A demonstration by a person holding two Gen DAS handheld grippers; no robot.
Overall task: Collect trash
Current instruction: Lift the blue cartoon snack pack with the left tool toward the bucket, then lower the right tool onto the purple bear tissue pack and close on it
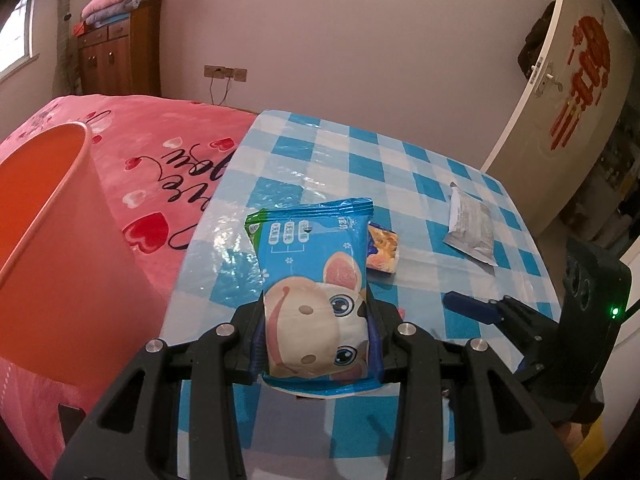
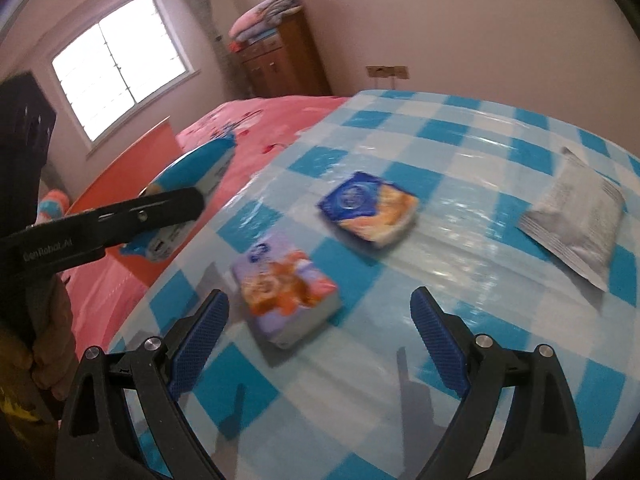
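My left gripper is shut on a blue snack packet printed with a cartoon mouse, held above the table's left side, near an orange bin. The right wrist view shows the same packet in the left gripper, in front of the bin. My right gripper is open low over the table. A purple snack packet lies just ahead between its fingers, untouched. A blue-and-orange packet and a silver packet lie farther back.
The table wears a glossy blue-and-white check cloth. A bed with a pink blanket runs along its left side behind the bin. A wooden cabinet stands at the far wall and a white door on the right.
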